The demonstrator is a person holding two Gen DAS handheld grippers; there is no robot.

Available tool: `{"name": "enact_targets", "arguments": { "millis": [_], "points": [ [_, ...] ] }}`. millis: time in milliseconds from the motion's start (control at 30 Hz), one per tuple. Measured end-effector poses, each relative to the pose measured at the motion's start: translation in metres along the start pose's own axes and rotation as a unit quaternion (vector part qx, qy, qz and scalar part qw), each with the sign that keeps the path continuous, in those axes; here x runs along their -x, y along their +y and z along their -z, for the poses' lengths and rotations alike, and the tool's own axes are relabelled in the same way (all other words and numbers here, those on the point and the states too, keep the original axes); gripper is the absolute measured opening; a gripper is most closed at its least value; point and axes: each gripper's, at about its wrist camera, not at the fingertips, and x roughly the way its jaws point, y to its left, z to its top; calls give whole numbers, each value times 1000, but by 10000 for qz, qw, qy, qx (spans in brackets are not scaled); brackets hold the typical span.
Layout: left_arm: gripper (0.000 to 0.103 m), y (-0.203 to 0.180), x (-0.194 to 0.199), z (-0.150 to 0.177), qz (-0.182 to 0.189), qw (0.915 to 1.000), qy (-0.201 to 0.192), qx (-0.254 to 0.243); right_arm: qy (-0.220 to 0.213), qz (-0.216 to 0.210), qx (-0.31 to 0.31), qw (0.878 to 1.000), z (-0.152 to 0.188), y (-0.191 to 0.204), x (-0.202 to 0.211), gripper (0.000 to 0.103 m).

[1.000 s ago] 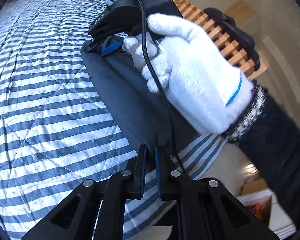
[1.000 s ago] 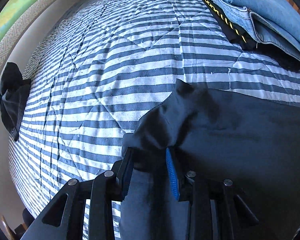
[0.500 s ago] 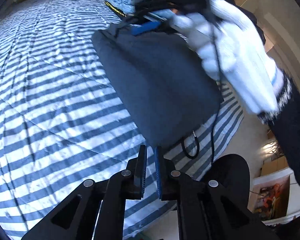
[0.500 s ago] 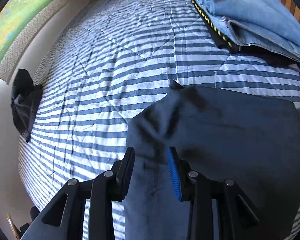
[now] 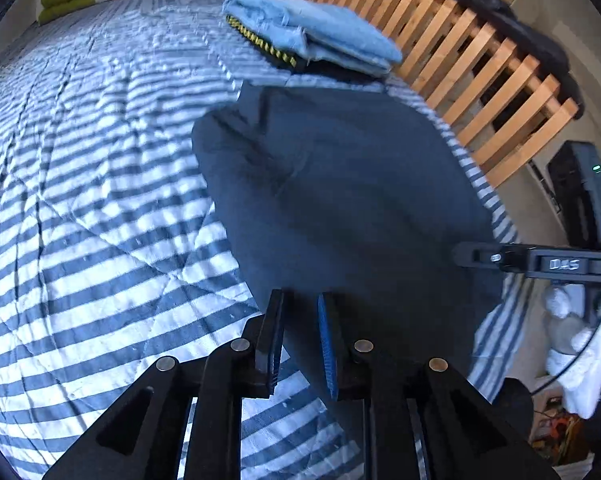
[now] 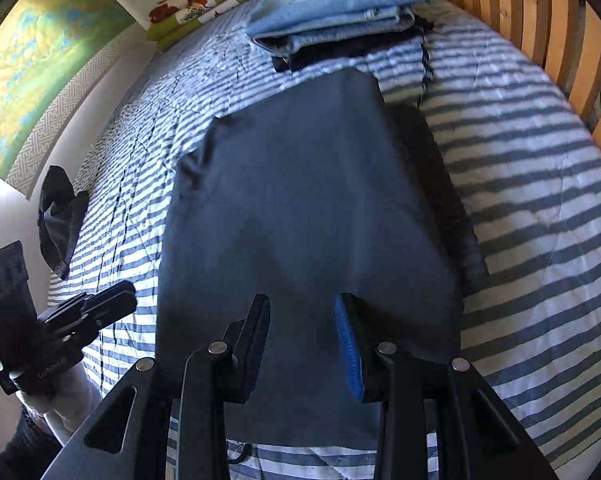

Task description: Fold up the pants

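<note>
Lying folded on striped quilt (image 6: 540, 208) — dark pants (image 6: 308, 208), beside folded jeans (image 6: 332, 8)

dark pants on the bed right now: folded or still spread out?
Folded. The dark pants lie as one compact slab on the striped quilt, a second layer's edge showing along one side; no separate legs trail out.
</note>
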Motion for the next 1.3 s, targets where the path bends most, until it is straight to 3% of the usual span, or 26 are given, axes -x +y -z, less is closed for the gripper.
{"name": "enact_targets", "arguments": {
  "millis": [67, 133, 167, 200, 300, 367, 467, 600, 667, 833, 933, 1033, 1167, 1300],
  "points": [
    [19, 2, -1, 3, -16, 10000, 9, -11, 81, -90, 81, 9999, 1, 2, 8, 30],
    [28, 7, 11, 3, 44, 10000, -46, 62, -191, -75, 331, 9992, 2, 4, 36, 31],
    [39, 10, 16, 1, 56, 9999, -73, 130, -351, 12, 408, 9985, 1, 4, 48, 34],
    [50, 13, 20, -2, 38, 9997, -110, 196, -524, 211, 449, 9974, -2, 1, 59, 42],
    [57, 21, 26, -15, -57, 9993, -183, 329, -1143, 800, 509, 9889, -12, -9, 79, 64],
    [61, 23, 26, -23, -58, 9991, -142, 384, -1335, 747, 589, 9865, -20, -15, 77, 65],
    [64, 22, 20, -33, -95, 9988, -48, 477, -982, 893, 515, 9898, -40, -22, 60, 66],
    [66, 20, 7, -44, -120, 9980, 155, 602, -343, 518, 187, 9979, -68, -37, 29, 67],
    [68, 20, -1, -51, -84, 9974, 246, 677, -111, 555, 206, 9982, -75, -37, 12, 67],
    [68, 31, -19, -61, -291, 9945, 367, 941, 13, 922, 454, 9947, -88, -39, -8, 86],
    [67, 40, -24, -62, -184, 9923, 367, 1168, 60, 866, 368, 9955, -92, -49, -5, 87],
    [67, 37, -27, -63, -178, 9943, 321, 1004, 205, 477, 284, 9982, -94, -58, -9, 87],
    [44, 33, -32, -65, -26, 9953, 354, 903, 485, -311, 148, 9982, -94, -56, -24, 87],
    [30, 33, -37, -68, 16, 9951, 312, 938, 453, -33, 465, 9979, -96, -35, -41, 93]
  ]
}}
